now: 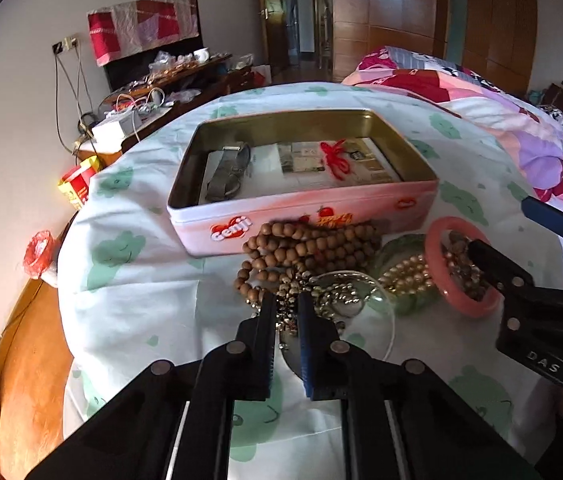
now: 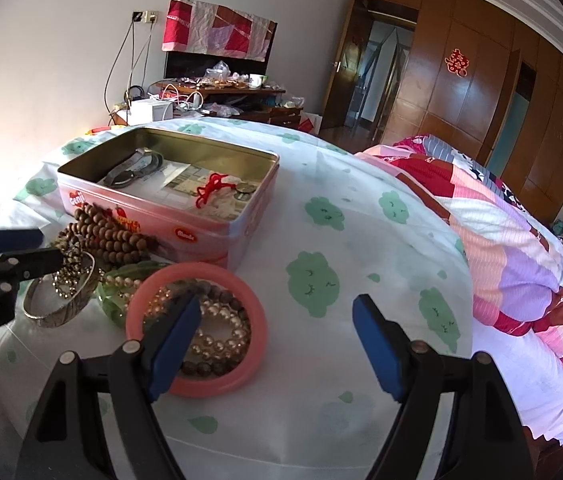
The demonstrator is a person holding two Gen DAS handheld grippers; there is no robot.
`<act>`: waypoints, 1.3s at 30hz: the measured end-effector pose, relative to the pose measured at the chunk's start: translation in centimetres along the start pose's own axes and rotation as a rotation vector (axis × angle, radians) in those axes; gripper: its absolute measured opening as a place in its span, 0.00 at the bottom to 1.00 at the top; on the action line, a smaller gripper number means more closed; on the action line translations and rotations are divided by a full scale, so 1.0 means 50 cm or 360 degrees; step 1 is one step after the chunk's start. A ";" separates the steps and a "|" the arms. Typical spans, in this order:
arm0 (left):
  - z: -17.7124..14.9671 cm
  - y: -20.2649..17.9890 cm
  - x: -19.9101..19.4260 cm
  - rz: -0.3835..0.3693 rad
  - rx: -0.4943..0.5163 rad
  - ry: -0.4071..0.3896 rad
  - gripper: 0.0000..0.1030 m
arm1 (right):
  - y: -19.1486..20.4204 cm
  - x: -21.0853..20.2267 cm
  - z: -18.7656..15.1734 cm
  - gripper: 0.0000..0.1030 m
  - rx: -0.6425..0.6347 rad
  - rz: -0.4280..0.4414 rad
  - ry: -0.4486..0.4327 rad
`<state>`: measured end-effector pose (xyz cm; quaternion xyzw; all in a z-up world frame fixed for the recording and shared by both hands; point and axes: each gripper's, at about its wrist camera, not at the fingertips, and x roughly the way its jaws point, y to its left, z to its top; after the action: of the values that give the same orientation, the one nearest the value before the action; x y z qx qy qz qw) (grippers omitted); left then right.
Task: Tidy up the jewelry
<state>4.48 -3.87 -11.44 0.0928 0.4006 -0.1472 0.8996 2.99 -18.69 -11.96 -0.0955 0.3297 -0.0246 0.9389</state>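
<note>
Jewelry heaped on the bedsheet [image 2: 321, 420] just before the open pink tin [image 1: 313, 208]: brown beads [image 1: 305, 244], pearls [image 2: 217, 332], pink bangle [image 2: 197, 388], silver bangle [image 2: 61, 316]. Left gripper [image 1: 286, 304] pinches a small speckled bead strand [image 1: 287, 286]. Right gripper [image 2: 277, 312] spread, one finger inside the pink bangle.

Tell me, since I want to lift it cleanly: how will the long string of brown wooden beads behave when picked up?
The wooden bead string lies in loose coils against the pink tin, so it will probably hang floppy and uncoil. It overlaps the small metallic beads, so it may snag and drag them. Round beads could slide between pads.
</note>
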 end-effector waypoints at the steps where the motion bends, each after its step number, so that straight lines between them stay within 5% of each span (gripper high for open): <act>1: 0.001 -0.001 -0.004 -0.0003 0.0003 -0.0011 0.09 | 0.000 0.000 0.000 0.78 0.0000 -0.0001 0.0001; 14: 0.069 0.036 -0.122 -0.0031 -0.0070 -0.0270 0.09 | -0.011 -0.008 0.007 0.78 0.0047 -0.0015 -0.0044; 21: 0.075 0.064 -0.121 0.0100 -0.0096 -0.0287 0.09 | -0.008 -0.023 0.011 0.78 0.0060 0.0071 -0.0092; 34: 0.047 0.072 -0.058 0.0164 -0.0098 -0.0175 0.09 | 0.054 -0.012 0.005 0.37 -0.0109 0.0250 -0.0017; 39: 0.048 0.073 -0.057 0.0154 -0.0102 -0.0174 0.09 | 0.066 -0.017 0.000 0.10 -0.0169 0.0287 -0.0007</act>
<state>5.54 -0.60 -7.55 0.0749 0.3504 -0.0954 0.9287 2.23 -15.38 -12.08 -0.1151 0.3357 0.0778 0.9317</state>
